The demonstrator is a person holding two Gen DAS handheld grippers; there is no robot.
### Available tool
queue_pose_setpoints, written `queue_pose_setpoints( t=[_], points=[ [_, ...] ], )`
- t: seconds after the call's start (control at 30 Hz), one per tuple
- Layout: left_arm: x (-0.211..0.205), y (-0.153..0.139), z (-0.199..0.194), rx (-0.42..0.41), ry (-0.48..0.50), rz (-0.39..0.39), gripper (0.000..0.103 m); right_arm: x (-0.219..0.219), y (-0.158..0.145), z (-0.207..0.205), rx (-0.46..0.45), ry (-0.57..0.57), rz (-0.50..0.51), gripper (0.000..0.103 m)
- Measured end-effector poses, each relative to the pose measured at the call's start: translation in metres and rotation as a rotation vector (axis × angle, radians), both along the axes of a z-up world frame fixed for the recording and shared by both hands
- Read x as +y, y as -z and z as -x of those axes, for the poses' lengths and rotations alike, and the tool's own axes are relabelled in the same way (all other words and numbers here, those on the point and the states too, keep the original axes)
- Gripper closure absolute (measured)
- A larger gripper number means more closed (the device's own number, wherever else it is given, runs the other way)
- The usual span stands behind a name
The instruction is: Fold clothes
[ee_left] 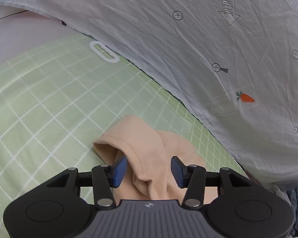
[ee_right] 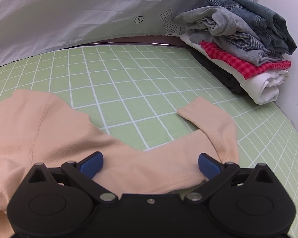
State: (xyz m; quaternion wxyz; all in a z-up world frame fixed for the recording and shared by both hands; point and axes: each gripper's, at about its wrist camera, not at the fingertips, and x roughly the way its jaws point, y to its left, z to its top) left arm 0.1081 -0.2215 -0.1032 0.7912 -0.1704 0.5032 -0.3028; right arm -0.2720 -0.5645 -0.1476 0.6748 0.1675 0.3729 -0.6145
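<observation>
A peach garment (ee_left: 147, 142) lies bunched on the green checked sheet (ee_left: 49, 103). My left gripper (ee_left: 149, 170) hangs over it with its blue pads apart. A raised fold of the peach cloth stands between the pads, and they do not squeeze it. In the right wrist view the same garment (ee_right: 49, 130) spreads flat across the sheet (ee_right: 129, 83), one sleeve (ee_right: 214, 117) bent back at the right. My right gripper (ee_right: 151, 164) is wide open just above the garment's hem, holding nothing.
A pale grey printed quilt (ee_left: 188, 39) covers the far side of the bed (ee_right: 69, 15). A stack of folded clothes (ee_right: 244, 45) sits at the far right by a white wall. A white plastic clip (ee_left: 104, 51) lies on the sheet near the quilt's edge.
</observation>
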Motion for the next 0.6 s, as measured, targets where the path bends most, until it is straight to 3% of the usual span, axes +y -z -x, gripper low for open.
queue_pose_setpoints(
  t=[0.07, 0.23, 0.37, 0.47, 0.5, 0.53, 0.6],
  points=[
    [0.002, 0.011, -0.010, 0.045, -0.042, 0.014, 0.052, 0.001, 0.000, -0.002, 0.010, 0.000, 0.008, 0.000],
    [-0.001, 0.037, -0.034, 0.183, -0.115, 0.139, 0.053, 0.002, 0.000, -0.004, 0.035, -0.021, 0.013, 0.000],
    [-0.010, 0.050, -0.046, 0.213, -0.145, 0.139, 0.053, 0.002, 0.000, -0.004, 0.028, -0.013, 0.017, 0.000],
    [-0.018, 0.054, -0.053, 0.200, -0.137, 0.093, 0.055, 0.005, 0.001, -0.006, 0.039, -0.016, 0.036, 0.000],
    [-0.020, 0.054, -0.054, 0.191, -0.136, 0.061, 0.066, 0.006, 0.001, -0.007, 0.045, -0.018, 0.043, 0.000],
    [-0.021, 0.053, -0.054, 0.178, -0.136, 0.040, 0.087, 0.007, 0.001, -0.007, 0.052, -0.022, 0.049, 0.000],
    [-0.018, 0.047, -0.054, 0.135, -0.145, 0.034, 0.093, 0.008, 0.001, -0.008, 0.061, -0.031, 0.056, 0.000]
  ],
)
